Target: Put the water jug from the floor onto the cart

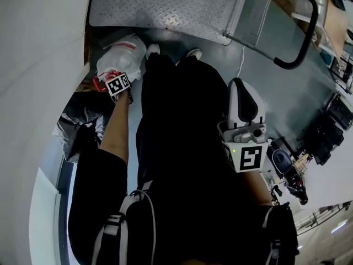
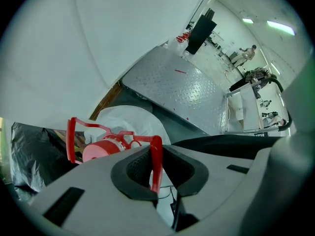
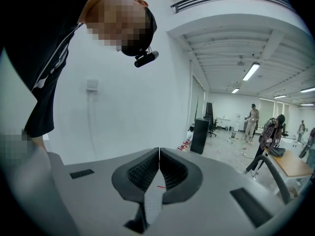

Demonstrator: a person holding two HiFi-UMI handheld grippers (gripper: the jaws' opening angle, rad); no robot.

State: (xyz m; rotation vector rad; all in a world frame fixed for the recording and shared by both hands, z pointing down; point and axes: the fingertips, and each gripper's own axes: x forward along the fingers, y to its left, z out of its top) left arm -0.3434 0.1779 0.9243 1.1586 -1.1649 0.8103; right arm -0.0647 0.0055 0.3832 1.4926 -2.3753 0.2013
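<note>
The water jug (image 1: 122, 53) is a cloudy white bottle with a red cap (image 2: 100, 150) and a red carry handle (image 2: 156, 161). It hangs just off the floor beside the white wall. My left gripper (image 1: 117, 85) points steeply down over it. In the left gripper view, the left gripper (image 2: 156, 150) is shut on the upright bar of that red handle. The cart (image 1: 165, 4), a low diamond-plate platform (image 2: 182, 90) with a black push handle (image 1: 300, 32), stands just beyond the jug. My right gripper (image 1: 245, 127) is held near waist height, away from the jug. Seen in its own view, the right gripper (image 3: 158, 154) is shut on nothing.
A crumpled black plastic bag (image 1: 83, 125) lies against the wall left of my legs. The person's shoes (image 1: 193, 53) stand at the cart's near edge. A dark wheeled machine (image 1: 287, 170) sits at the right. Other people (image 3: 252, 117) and a black cabinet (image 3: 199, 134) are far across the room.
</note>
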